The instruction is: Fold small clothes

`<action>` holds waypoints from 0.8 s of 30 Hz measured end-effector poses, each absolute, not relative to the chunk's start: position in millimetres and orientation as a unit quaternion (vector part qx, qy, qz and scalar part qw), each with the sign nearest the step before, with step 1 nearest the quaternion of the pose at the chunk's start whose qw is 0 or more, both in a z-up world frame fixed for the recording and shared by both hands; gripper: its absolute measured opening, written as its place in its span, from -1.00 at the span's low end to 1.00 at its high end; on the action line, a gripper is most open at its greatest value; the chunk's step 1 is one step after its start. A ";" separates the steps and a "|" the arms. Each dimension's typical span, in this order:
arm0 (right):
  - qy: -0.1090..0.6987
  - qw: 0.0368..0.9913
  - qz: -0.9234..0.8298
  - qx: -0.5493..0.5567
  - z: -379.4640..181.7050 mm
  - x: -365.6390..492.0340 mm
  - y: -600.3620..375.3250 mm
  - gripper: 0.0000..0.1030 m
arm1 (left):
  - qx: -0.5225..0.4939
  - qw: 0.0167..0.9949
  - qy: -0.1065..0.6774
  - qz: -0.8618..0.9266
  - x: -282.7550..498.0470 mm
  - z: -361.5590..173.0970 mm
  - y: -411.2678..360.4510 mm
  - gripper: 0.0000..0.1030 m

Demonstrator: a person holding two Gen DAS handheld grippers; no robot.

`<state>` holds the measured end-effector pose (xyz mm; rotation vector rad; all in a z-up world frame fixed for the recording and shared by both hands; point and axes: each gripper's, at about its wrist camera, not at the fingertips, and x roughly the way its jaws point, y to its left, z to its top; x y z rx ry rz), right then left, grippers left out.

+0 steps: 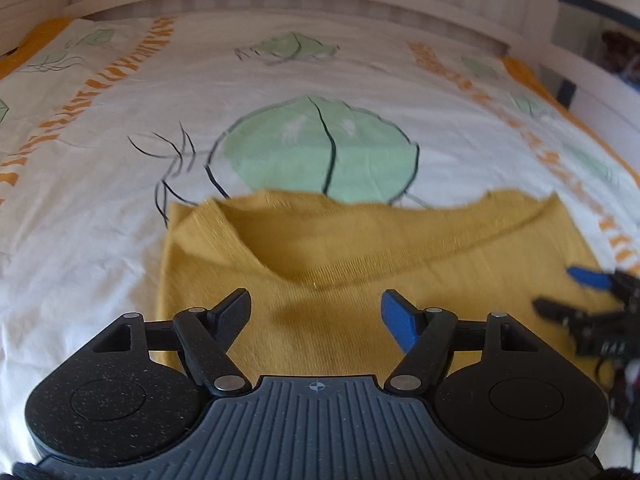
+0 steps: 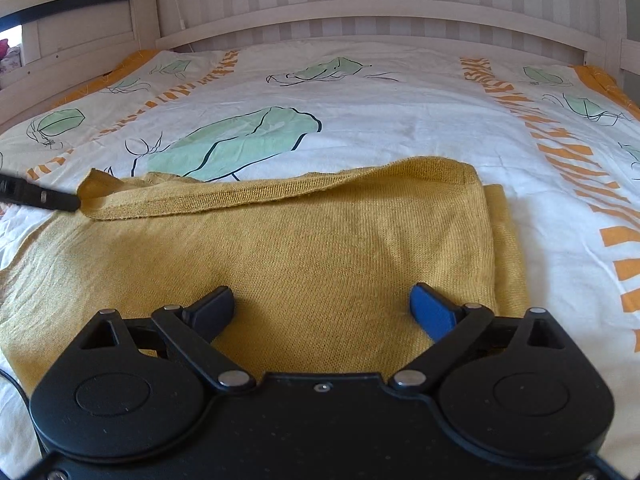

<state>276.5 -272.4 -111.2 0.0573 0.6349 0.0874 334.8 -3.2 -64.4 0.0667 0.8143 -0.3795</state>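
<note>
A mustard-yellow knit garment (image 2: 328, 240) lies partly folded on the bed, a ribbed hem (image 2: 256, 196) running across its far side. My right gripper (image 2: 324, 304) hovers low over its near part, jaws wide open with only flat cloth below them. In the left wrist view my left gripper (image 1: 318, 312) is open above the same garment (image 1: 320, 248), nothing pinched between its fingers. One black finger of the left gripper (image 2: 44, 196) reaches the hem's left end; I cannot tell whether they touch. The right gripper (image 1: 576, 292) shows blurred at the right edge.
The bed is covered by a white sheet (image 2: 400, 120) printed with green leaves and orange stripes. A pale wooden headboard (image 2: 360, 16) and side rails bound it at the back. A dark cable (image 2: 12, 380) trails at the lower left.
</note>
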 end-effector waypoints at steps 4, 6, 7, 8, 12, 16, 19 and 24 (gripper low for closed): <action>0.312 0.949 0.043 0.028 -111.4 276.6 -272.4 0.86 | 0.042 0.899 0.400 -0.173 344.6 -79.1 -9.8 0.37; 0.312 0.949 0.043 0.028 -111.4 276.7 -272.3 0.86 | 0.042 0.903 0.395 -0.164 354.9 -79.3 -12.0 0.37; 0.312 0.949 0.043 0.029 -111.0 276.8 -271.9 0.86 | 0.041 0.905 0.393 -0.159 361.0 -79.2 -12.6 0.37; 0.311 0.949 0.043 0.029 -111.0 276.6 -271.8 0.86 | 0.040 0.907 0.390 -0.151 366.3 -79.3 -12.1 0.37; 0.311 0.949 0.044 0.030 -111.2 275.6 -272.3 0.86 | 0.026 0.911 0.393 -0.121 393.2 -80.2 -9.3 0.37; 0.311 0.949 0.044 0.030 -111.4 275.7 -272.3 0.87 | 0.007 0.912 0.399 -0.097 408.7 -77.6 -3.1 0.37; 0.311 0.949 0.044 0.030 -111.5 275.9 -272.4 0.87 | -0.003 0.912 0.400 -0.087 412.4 -74.0 1.1 0.37; 0.313 0.948 0.043 0.028 -111.0 277.1 -271.3 0.88 | -0.021 0.914 0.392 -0.105 396.3 -59.5 4.6 0.37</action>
